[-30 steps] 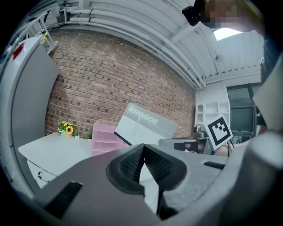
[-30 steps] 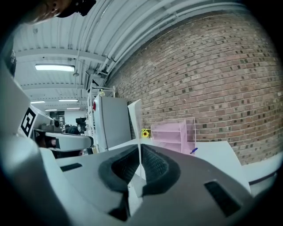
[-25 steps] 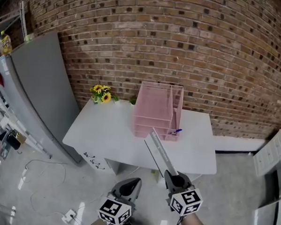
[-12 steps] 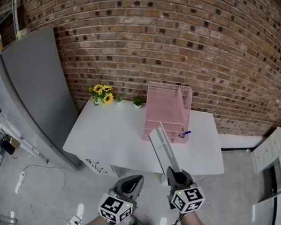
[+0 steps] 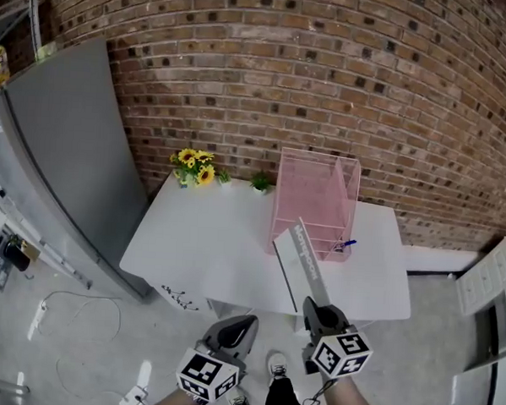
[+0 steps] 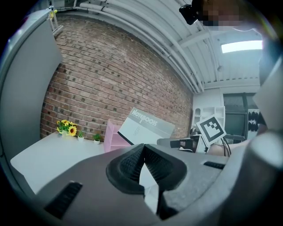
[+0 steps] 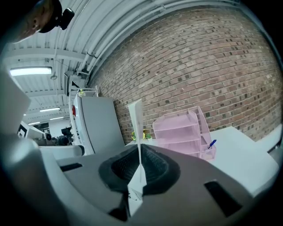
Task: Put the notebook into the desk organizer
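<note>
Our right gripper (image 5: 319, 306) has its ribbed black fingers (image 7: 154, 170) clenched on the lower edge of the thin, flat grey notebook (image 5: 303, 261). The notebook slants up in the air over the near edge of the smooth white table (image 5: 200, 245), in front of the pink, see-through desk organizer (image 5: 317, 192). Our left gripper (image 5: 241, 325) hangs beside the right one, fingers pressed together on nothing. A blue pen (image 5: 345, 243) pokes from the organizer's lower corner.

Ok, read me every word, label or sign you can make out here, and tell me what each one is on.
"Notebook": printed along the top of the grey cover of the notebook, legible in the left gripper view; the finer print below it is too small to read.
Black marks on the front of the table: too small to read.
No other legible text.
</note>
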